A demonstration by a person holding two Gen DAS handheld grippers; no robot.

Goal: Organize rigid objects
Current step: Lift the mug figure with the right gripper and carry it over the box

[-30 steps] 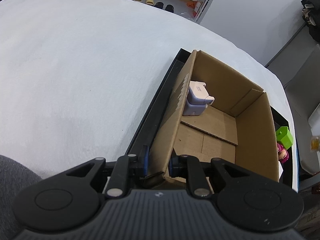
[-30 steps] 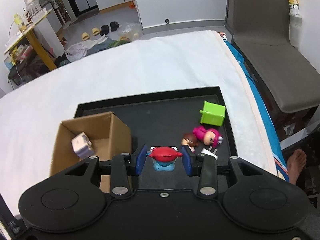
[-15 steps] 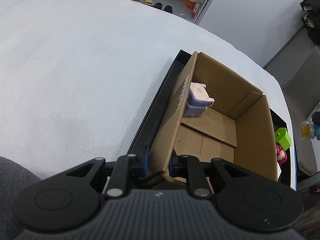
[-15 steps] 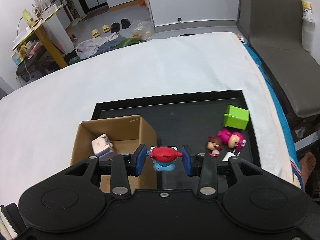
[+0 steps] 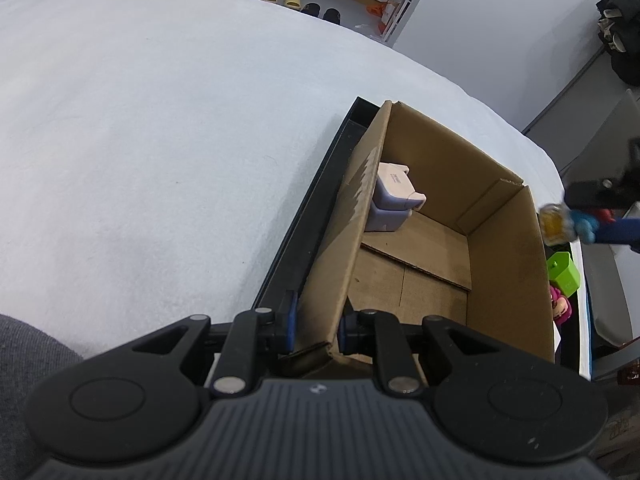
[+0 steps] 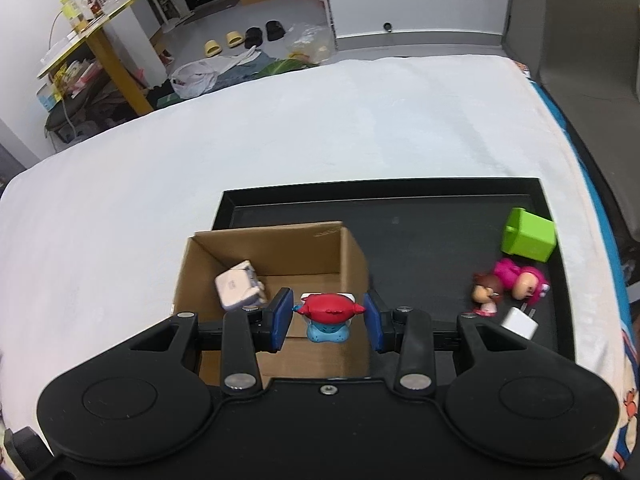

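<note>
An open cardboard box [image 5: 500, 264] [image 6: 352, 256] stands at the left end of a black tray [image 6: 420, 220]. My left gripper [image 5: 316, 326] is shut on the box's near left wall. Inside the box lies a pale lilac charger [image 5: 394, 200] [image 6: 238, 288]. My right gripper [image 6: 328, 320] is shut on a small red and blue toy figure [image 6: 328, 314] and hangs over the box's near right part. In the left wrist view that toy [image 5: 564, 222] shows blurred past the box's right wall.
On the tray's right end lie a green cube [image 6: 530, 236] [image 5: 562, 272], a pink doll [image 6: 516, 282], a small brown-haired doll [image 6: 486, 292] and a white plug [image 6: 520, 324]. The tray rests on a white bed [image 6: 320, 128]. A grey chair [image 6: 580, 60] stands right of the bed.
My right gripper has carried the red and blue toy leftward from over the tray to over the box. The left gripper has kept its hold on the box wall.
</note>
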